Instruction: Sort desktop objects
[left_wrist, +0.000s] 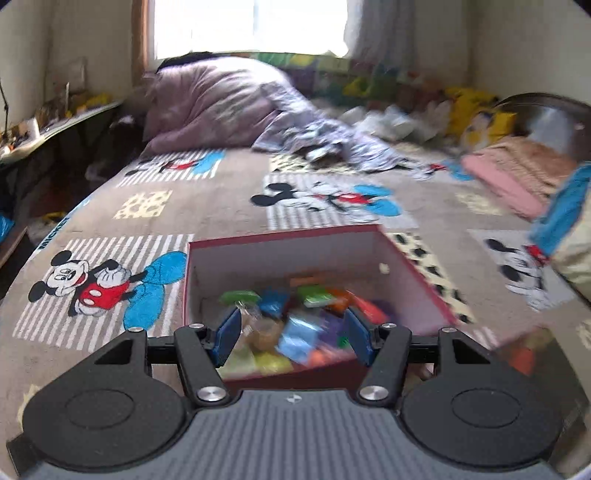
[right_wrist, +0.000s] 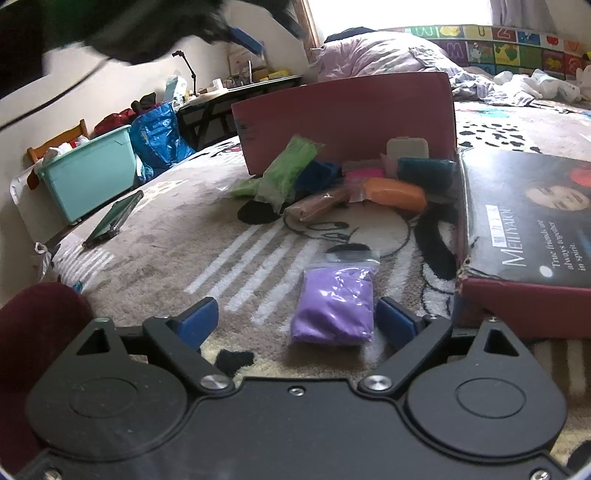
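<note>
Inside the red box (left_wrist: 413, 273), clay packets (left_wrist: 299, 332); both hand-held grippers (left_wrist: 291, 334) (right_wrist: 295, 321) spread.

Left wrist view smeared by motion: packets (left_wrist: 295, 325) in the red box (left_wrist: 417, 280) blur into colour blobs, and a blue thing (left_wrist: 565, 210) at 3 o'clock is unreadable, cut by the edge. Right wrist view: box lid (right_wrist: 532, 221) cut off at 3 o'clock; dark blurred shape (right_wrist: 122, 26) at 11 o'clock.
</note>
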